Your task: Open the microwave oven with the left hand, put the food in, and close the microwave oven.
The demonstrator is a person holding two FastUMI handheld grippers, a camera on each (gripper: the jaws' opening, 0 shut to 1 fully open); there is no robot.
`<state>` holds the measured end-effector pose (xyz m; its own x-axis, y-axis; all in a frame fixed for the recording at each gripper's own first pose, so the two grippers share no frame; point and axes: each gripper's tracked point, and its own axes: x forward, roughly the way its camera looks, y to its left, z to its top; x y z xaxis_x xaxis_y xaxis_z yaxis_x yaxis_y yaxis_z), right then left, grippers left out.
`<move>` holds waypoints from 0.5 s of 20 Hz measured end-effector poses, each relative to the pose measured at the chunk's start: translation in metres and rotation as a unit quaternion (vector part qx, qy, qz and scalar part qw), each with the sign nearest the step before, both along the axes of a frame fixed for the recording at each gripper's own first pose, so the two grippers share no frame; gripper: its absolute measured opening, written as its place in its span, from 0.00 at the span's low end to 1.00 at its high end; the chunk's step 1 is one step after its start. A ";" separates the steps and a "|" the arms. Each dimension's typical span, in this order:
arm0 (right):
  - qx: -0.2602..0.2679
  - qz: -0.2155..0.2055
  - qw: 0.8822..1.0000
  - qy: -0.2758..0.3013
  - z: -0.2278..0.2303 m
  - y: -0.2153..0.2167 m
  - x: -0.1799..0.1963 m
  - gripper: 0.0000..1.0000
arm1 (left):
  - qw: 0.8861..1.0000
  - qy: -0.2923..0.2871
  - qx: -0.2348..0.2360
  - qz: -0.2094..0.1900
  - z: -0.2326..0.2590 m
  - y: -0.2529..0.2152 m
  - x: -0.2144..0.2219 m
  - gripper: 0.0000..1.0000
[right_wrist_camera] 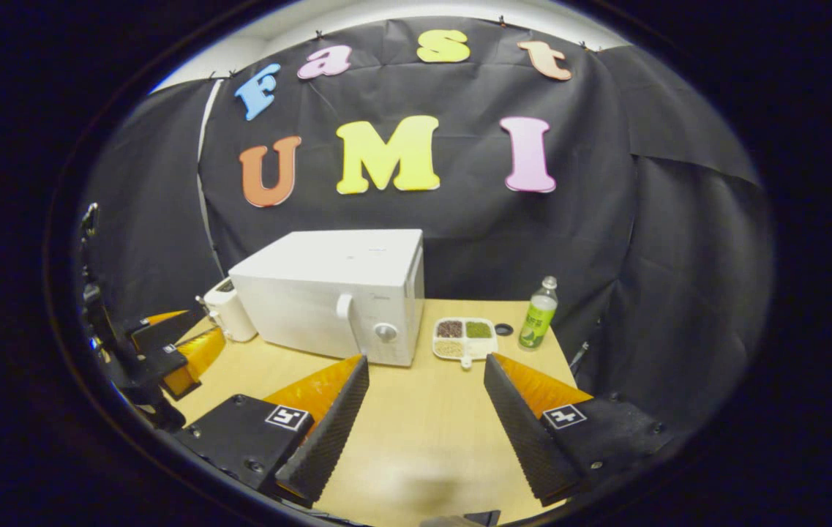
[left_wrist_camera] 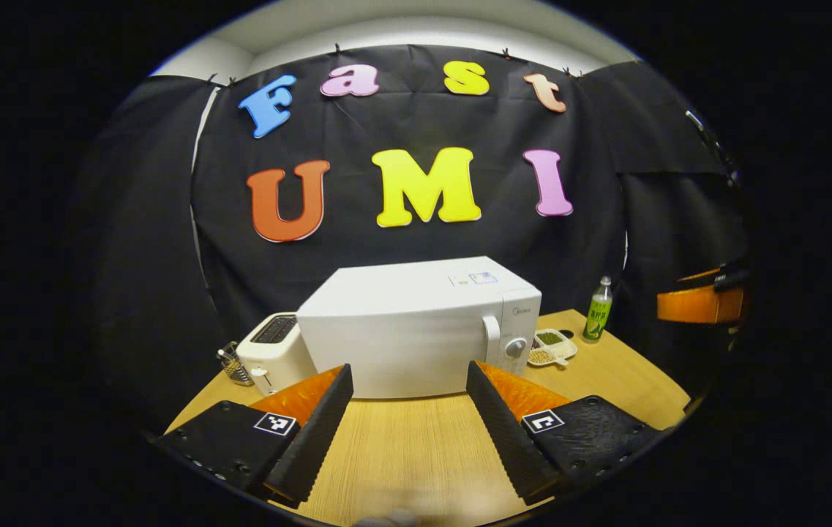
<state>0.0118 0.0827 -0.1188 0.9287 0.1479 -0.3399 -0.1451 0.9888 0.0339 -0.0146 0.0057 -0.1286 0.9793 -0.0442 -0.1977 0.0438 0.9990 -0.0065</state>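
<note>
A white microwave oven (left_wrist_camera: 416,329) (right_wrist_camera: 335,293) stands at the back of the wooden table with its door closed and its handle (left_wrist_camera: 491,338) (right_wrist_camera: 345,307) beside a round knob. To its right lies a white divided food tray (left_wrist_camera: 551,348) (right_wrist_camera: 465,337) holding grains and greens. My left gripper (left_wrist_camera: 410,432) is open above the table, well short of the microwave, with nothing between its fingers. My right gripper (right_wrist_camera: 426,432) is open too, in front of the tray. The left gripper (right_wrist_camera: 167,344) also appears at the left edge of the right gripper view.
A white toaster (left_wrist_camera: 275,351) (right_wrist_camera: 229,309) sits left of the microwave, with a small wire basket (left_wrist_camera: 235,366) beside it. A green bottle (left_wrist_camera: 597,311) (right_wrist_camera: 538,315) stands right of the tray, near a small dark lid (right_wrist_camera: 503,329). The wooden table (left_wrist_camera: 401,454) (right_wrist_camera: 423,424) spreads in front.
</note>
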 end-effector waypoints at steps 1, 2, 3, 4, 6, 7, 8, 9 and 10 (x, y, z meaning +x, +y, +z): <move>0.010 0.003 1.000 -0.016 0.012 0.008 0.001 0.92 | 1.000 -0.014 0.003 0.009 0.018 0.007 -0.006 0.96; 0.019 0.006 0.999 -0.031 0.025 0.014 0.000 0.92 | 0.999 -0.026 0.007 0.019 0.036 0.017 -0.013 0.96; 0.025 0.008 0.999 -0.047 0.039 0.020 -0.001 1.00 | 0.999 -0.040 0.010 0.025 0.056 0.024 -0.020 0.96; 0.028 0.007 0.998 -0.062 0.054 0.022 -0.002 1.00 | 0.998 -0.054 0.009 0.030 0.073 0.029 -0.025 0.96; 0.035 0.007 0.995 -0.095 0.082 0.025 -0.007 0.92 | 0.997 -0.077 0.001 0.030 0.103 0.033 -0.031 0.96; 0.036 0.004 0.993 -0.110 0.095 0.025 -0.009 1.00 | 0.995 -0.090 -0.003 0.030 0.116 0.036 -0.035 0.96; 0.036 0.000 0.992 -0.121 0.107 0.025 -0.011 1.00 | 0.994 -0.103 -0.008 0.032 0.129 0.039 -0.037 0.96; 0.038 -0.001 0.991 -0.131 0.117 0.026 -0.013 1.00 | 0.993 -0.114 -0.011 0.031 0.141 0.041 -0.039 0.96; 0.036 -0.005 0.990 -0.138 0.125 0.026 -0.015 0.92 | 0.992 -0.123 -0.013 0.030 0.149 0.042 -0.041 0.96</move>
<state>-0.0037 0.1085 0.0066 0.9862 0.1534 -0.0619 -0.1494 0.9867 0.0649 -0.0556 0.0477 0.0203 0.9987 0.0137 0.0486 -0.0122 0.9995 -0.0297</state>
